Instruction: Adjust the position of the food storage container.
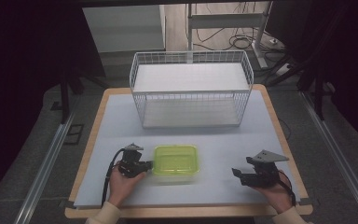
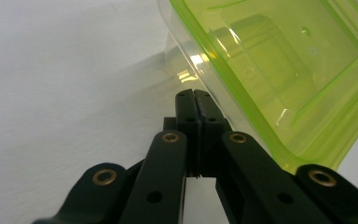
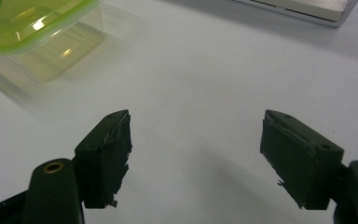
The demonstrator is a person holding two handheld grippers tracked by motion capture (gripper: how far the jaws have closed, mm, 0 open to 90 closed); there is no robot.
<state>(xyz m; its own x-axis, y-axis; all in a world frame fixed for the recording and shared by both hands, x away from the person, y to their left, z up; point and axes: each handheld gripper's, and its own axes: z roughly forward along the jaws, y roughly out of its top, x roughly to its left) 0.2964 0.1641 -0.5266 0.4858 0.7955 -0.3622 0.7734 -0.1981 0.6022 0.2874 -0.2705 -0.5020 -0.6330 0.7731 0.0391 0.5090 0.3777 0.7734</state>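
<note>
container clear, lime-green lid, blurred; left claw closed beside it.

Both grippers black: left gripper trails a black cable, right gripper carries a grey three-cornered plate. Brass-ringed screws behind the jaws. Cream sleeve cuffs.

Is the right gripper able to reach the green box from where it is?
Probably yes. The right gripper is open and points at the green box, with bare table between them and nothing in the way. The left gripper sits at the box's other side.
</note>
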